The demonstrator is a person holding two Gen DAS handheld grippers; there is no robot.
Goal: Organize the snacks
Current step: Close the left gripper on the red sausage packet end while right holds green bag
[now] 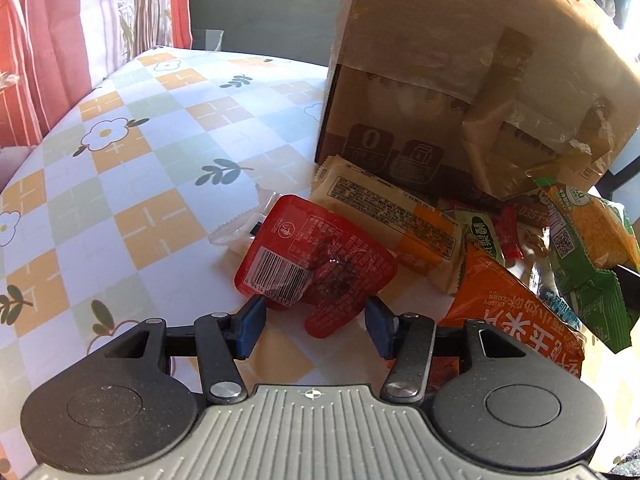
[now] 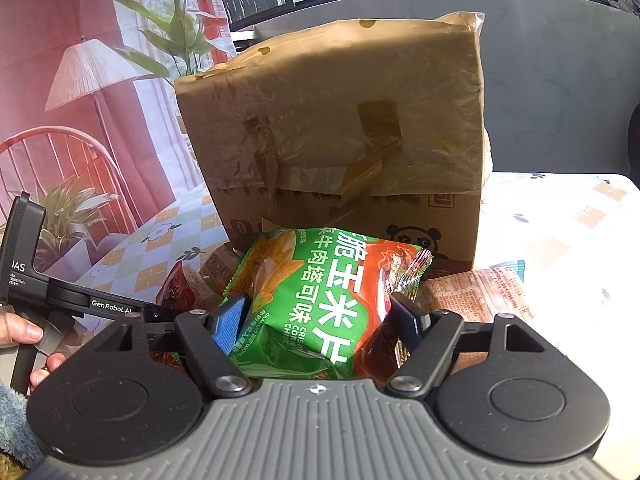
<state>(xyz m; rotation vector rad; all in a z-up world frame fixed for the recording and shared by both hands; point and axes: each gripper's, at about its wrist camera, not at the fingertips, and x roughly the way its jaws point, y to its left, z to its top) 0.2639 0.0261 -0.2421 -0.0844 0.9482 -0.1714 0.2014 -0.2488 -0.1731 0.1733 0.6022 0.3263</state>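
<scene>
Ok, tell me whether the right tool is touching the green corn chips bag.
Touching. In the right wrist view the green corn chips bag sits between the right tool's blue pads, both pressed against its sides, with no gap visible.

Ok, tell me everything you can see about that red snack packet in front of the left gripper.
The red snack packet is a glossy plastic pouch with rounded corners, lying flat on the checked tablecloth, printed back up: white text and a white barcode label. Its far edge overlaps a pale yellow-and-orange wrapped snack. Its near end lies between the left gripper pads; whether they press it is unclear.
</scene>
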